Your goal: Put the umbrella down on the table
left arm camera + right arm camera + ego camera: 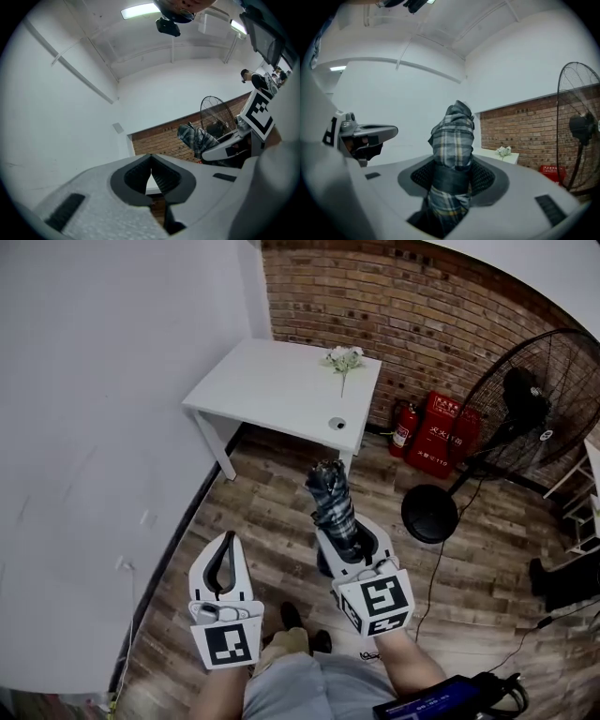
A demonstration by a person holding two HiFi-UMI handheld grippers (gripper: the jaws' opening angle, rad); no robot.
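A folded plaid umbrella (334, 507) with a dark strap sticks forward out of my right gripper (349, 542), whose jaws are shut on it. In the right gripper view the umbrella (452, 145) fills the gap between the black pads and points toward the room's corner. The white table (272, 390) stands ahead in that corner, well beyond the umbrella's tip. My left gripper (223, 565) hangs beside the right one over the wood floor, its jaws shut with nothing between them (151, 176).
On the table lie a small bunch of white flowers (344, 359) and a small round object (337, 424). A large standing fan (506, 427) and red fire extinguishers (433, 432) stand to the right against the brick wall. A white wall runs along the left.
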